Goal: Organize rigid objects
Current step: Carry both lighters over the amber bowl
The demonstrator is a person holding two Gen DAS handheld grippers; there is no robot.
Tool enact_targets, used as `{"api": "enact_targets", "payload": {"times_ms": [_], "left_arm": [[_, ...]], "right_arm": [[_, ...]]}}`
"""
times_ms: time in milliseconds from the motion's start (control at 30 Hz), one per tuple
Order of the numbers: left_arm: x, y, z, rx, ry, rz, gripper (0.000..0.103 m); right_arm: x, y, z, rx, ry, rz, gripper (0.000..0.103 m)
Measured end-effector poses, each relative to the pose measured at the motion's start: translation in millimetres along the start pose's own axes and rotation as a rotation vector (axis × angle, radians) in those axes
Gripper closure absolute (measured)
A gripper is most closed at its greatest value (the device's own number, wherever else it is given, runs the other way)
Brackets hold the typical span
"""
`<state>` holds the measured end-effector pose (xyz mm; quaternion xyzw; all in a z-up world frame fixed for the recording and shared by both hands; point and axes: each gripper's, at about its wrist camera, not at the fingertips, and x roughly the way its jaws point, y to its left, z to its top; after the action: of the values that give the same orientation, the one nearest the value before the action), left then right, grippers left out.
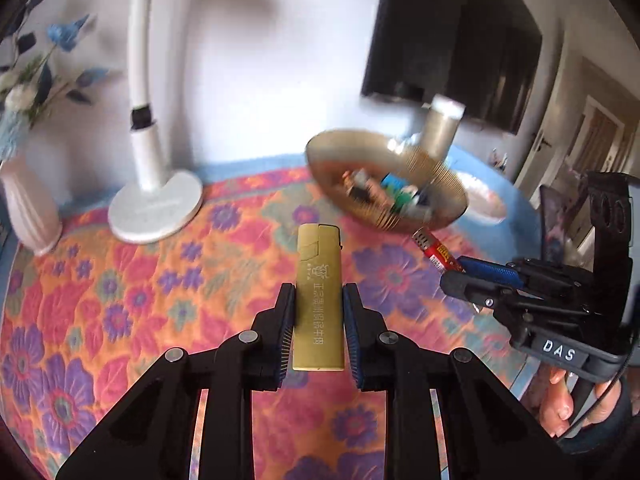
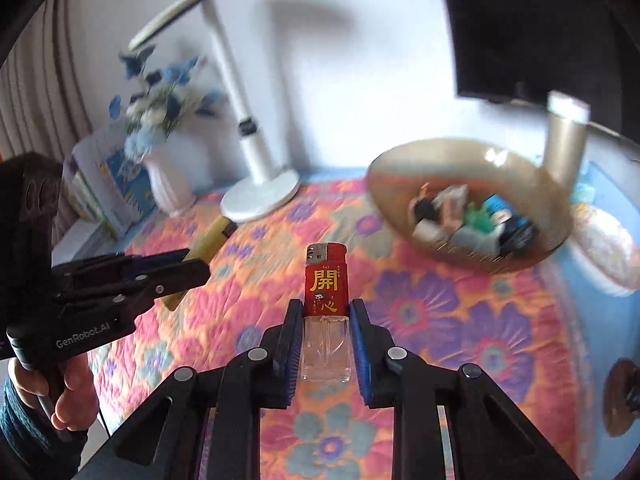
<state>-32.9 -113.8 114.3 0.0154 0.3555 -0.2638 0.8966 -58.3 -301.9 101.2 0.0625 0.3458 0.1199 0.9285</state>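
- The left claw [image 1: 318, 312] is pinching a gold lighter [image 1: 319, 288], and the right claw [image 2: 326, 328] a red lighter [image 2: 326, 304]; both are held clear above the flowered cloth [image 1: 120, 300] (bench or bed, I can't tell).
- This looks like the carrying step: the amber bowl [image 2: 460, 160] ahead already holds small items.
- Next, I'd say, each lighter must be brought over the bowl's rim before the pads spread, one hand giving way to the other.
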Motion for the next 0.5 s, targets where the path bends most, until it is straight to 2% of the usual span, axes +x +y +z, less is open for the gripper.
{"api": "enact_targets", "payload": {"times_ms": [200, 300, 500], "left_arm": [[20.8, -27.8, 48.7, 0.035, -0.043, -0.035, 0.083], [39.4, -37.7, 72.9, 0.042, -0.059, -0.054, 0.083], [97.0, -49.7, 104.3, 0.053, -0.017, -0.059, 0.083]], "right_arm": [[-29.4, -54.6, 41.0, 0.121, -0.09, -0.024, 0.081], [-33.8, -81.8, 63.2, 0.157, -0.116, -0.088, 0.081], [5.9, -124.2, 94.1, 0.228, -0.032, -0.193, 0.081]]}}
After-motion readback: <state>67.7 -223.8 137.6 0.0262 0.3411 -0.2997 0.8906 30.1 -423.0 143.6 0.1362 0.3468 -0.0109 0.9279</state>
